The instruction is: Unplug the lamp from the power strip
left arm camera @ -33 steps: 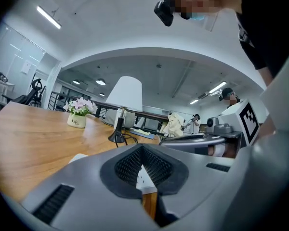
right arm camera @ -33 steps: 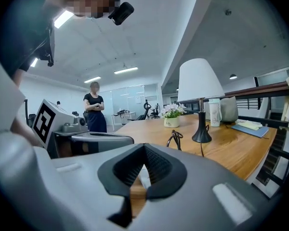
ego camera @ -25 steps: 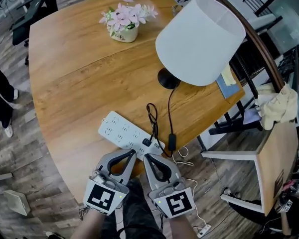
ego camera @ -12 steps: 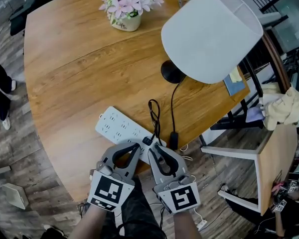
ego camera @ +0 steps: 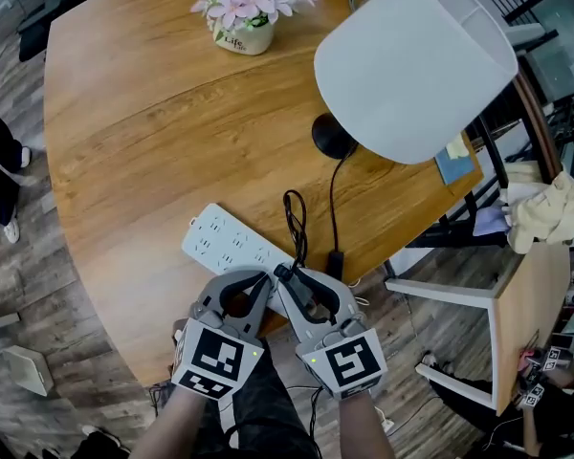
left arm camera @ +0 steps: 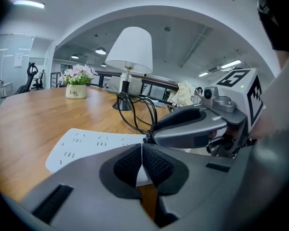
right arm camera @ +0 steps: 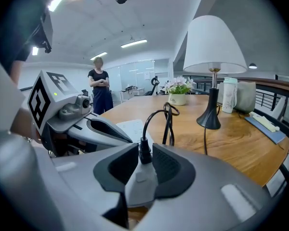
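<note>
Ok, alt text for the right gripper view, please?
The right claw, jaws just opened, has the black plug between them, seated in the white power strip. Its cord loops toward a white-shaded lamp on the wooden table; the left claw sits at left.

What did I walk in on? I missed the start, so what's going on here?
A person holds a gripper in each hand at the near end of the power strip. The jaws of the right gripper have just been opening and straddle the plug of the lamp, still plugged in. The left gripper is shut, empty.
</note>
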A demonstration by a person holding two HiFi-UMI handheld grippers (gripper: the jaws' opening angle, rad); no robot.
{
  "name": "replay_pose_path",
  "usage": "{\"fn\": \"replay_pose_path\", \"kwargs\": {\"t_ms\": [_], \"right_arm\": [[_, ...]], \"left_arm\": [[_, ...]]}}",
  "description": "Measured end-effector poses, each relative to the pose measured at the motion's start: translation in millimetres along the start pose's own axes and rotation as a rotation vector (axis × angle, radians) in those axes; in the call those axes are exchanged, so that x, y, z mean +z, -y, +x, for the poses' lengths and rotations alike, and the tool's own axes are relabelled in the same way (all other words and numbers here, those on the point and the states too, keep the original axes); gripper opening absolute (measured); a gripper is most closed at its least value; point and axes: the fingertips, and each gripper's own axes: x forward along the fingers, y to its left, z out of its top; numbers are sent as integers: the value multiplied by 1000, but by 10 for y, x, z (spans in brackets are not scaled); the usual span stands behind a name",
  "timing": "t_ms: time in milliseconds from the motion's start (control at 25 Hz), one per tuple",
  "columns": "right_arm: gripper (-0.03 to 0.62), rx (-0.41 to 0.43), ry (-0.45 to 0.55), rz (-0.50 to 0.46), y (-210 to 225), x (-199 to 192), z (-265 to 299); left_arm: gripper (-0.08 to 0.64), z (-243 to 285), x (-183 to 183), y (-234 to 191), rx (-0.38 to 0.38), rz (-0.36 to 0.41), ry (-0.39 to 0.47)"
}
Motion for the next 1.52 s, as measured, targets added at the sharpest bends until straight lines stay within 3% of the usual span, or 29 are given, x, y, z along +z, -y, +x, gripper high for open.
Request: {"fn": "replay_pose_path", "kwargs": {"t_ms": [320,560,800,1080,1360,1520], "right_arm": [[81,19,-22,-5,4,5,76],[75,4,-38,-112,-44,-8,74],[74,8,-23,-59,9,-1,93],[71,2,-8,-69,-7,7,58],[71,-5,-39,-189,-77,-9,59],[69,0,-15,-100,-33,4,59]], "left_arm": [[-5,2,2,-3,4,14,-11],[-5,11,2,-11,18,9,-16],[-5,2,7,-15,14,0,-13],[-5,15,7,-10,25,6,-22],[-5,19,8,-24,36,4,-24],[-5,21,7,-29,28,-11,-30]]}}
